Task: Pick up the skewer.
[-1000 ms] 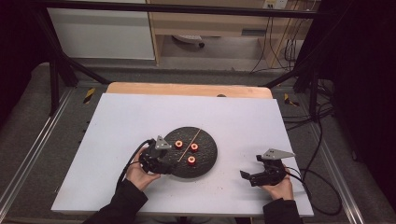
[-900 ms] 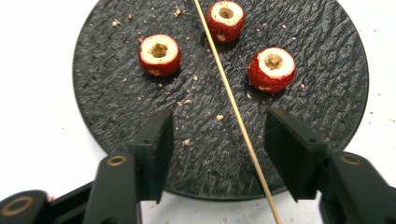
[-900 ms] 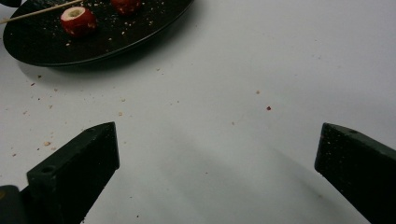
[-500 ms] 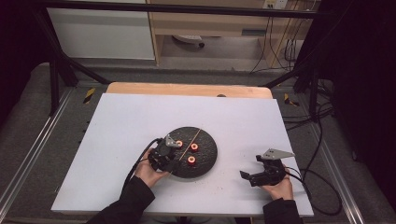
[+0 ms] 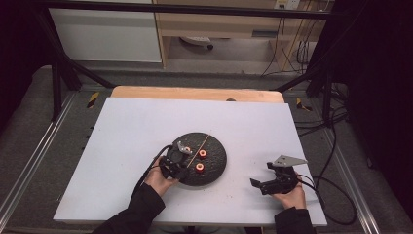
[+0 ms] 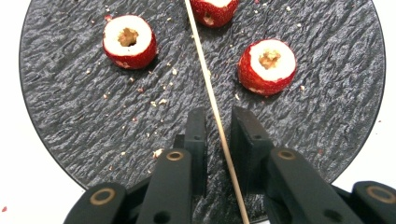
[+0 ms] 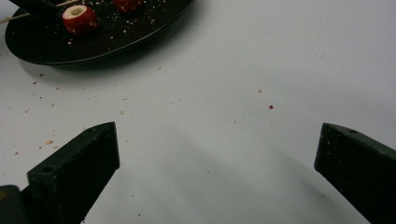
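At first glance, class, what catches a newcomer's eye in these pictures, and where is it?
The round black plate near the middle of the white table, with three red, white-topped fruit pieces on it. A thin wooden skewer lies across the plate, running between the jaws of the left tongs. The right tongs hang wide open over bare table to the plate's right.

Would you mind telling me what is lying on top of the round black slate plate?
On the round black slate plate lie three red cored fruit pieces, a thin wooden skewer and crumbs. The left claw straddles the skewer; the plate beneath the claw is hidden.
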Motion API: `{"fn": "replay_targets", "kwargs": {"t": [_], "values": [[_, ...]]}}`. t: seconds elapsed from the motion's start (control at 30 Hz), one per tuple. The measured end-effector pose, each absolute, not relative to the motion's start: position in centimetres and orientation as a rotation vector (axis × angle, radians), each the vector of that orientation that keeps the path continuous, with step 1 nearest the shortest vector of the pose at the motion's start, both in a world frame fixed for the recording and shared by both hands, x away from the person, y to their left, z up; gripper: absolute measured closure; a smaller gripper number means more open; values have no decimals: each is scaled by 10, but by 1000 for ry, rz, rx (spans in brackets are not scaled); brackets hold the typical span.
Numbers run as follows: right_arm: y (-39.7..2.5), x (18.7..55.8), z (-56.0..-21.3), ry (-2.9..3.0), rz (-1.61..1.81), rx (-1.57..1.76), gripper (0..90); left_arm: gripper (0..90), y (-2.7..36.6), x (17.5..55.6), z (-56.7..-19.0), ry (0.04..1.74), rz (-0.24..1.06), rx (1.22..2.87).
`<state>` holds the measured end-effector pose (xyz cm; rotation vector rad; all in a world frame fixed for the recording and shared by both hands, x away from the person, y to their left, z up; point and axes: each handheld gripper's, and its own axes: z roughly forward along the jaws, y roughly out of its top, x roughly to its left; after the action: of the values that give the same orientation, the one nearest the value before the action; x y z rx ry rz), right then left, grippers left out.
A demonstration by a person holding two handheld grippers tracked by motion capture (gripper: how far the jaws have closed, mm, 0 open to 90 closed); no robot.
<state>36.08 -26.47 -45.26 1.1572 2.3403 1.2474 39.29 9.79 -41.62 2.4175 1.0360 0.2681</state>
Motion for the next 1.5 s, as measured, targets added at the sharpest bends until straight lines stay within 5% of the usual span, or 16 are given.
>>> {"fn": "replay_targets", "kwargs": {"t": [0.8,1.5], "values": [[-264,361,-453,2347,1240,1157,9,879,101,390,-413,1093,286,2375],[-265,361,-452,2352,1233,1187,16,881,172,360,-404,948,346,2176]]}}
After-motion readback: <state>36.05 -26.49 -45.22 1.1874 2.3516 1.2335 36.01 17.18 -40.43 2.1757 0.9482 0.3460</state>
